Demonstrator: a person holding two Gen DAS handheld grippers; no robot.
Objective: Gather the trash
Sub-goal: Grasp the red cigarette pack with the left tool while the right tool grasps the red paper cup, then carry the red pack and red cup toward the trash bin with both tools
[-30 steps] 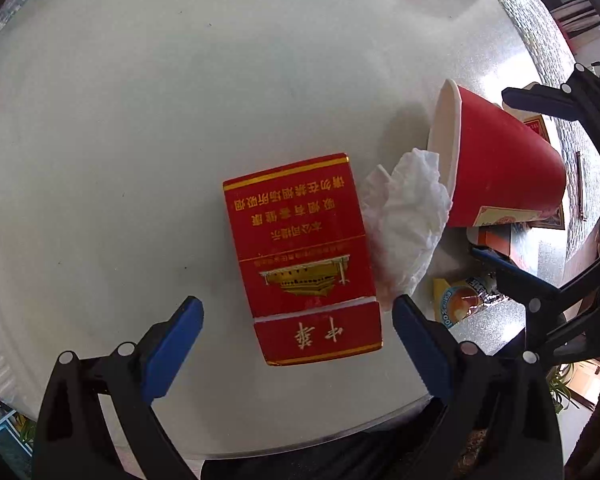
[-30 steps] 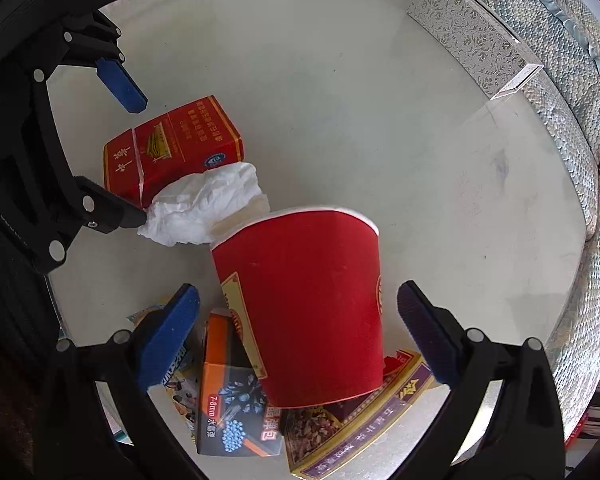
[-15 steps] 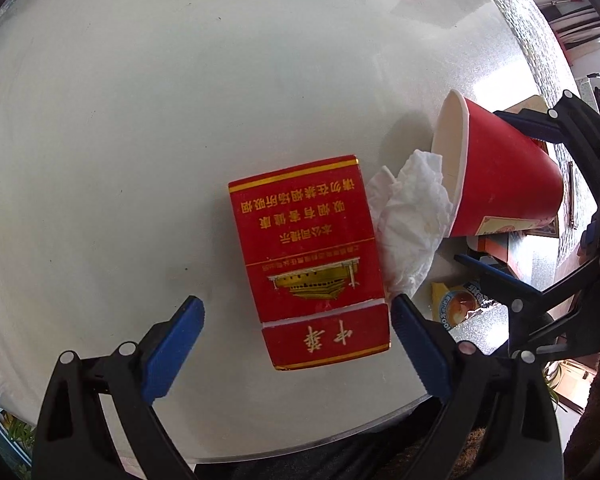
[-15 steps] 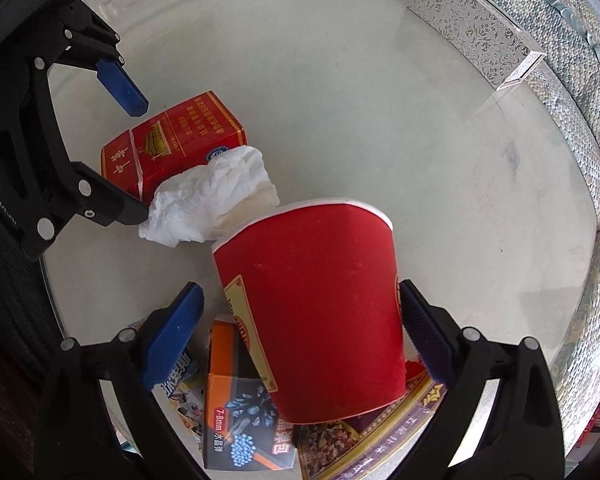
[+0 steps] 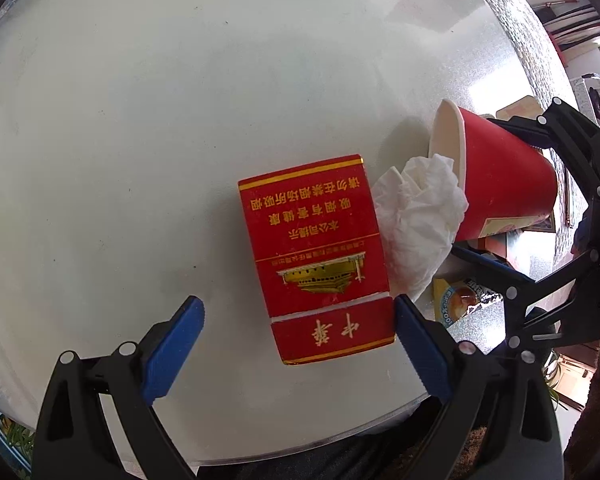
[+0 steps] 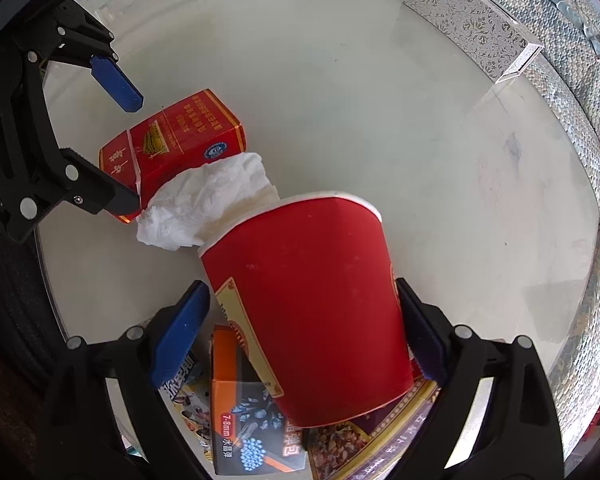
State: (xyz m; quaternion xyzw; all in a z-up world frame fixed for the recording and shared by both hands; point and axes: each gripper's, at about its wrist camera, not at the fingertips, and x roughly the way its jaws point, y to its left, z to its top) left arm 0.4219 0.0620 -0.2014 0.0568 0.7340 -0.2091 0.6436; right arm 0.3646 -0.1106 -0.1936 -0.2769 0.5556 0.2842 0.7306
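On the round white glass tabletop (image 5: pixel 140 120), the left gripper (image 5: pixel 296 336) spreads wide around the flat red cardboard cigarette pack (image 5: pixel 316 256), holding nothing. At the pack's three o'clock, crumpled white tissue (image 5: pixel 420 216) spills from the tipped red paper cup (image 6: pixel 312 300), which lies between the right gripper's (image 6: pixel 300 328) wide-open fingers, ungripped.

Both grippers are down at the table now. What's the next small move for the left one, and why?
Probably close the left gripper on the red cigarette pack. Its jaws are open and straddle the pack's near end, one blue pad already beside its edge, with the crumpled tissue just beyond. The right gripper is open around the red paper cup.
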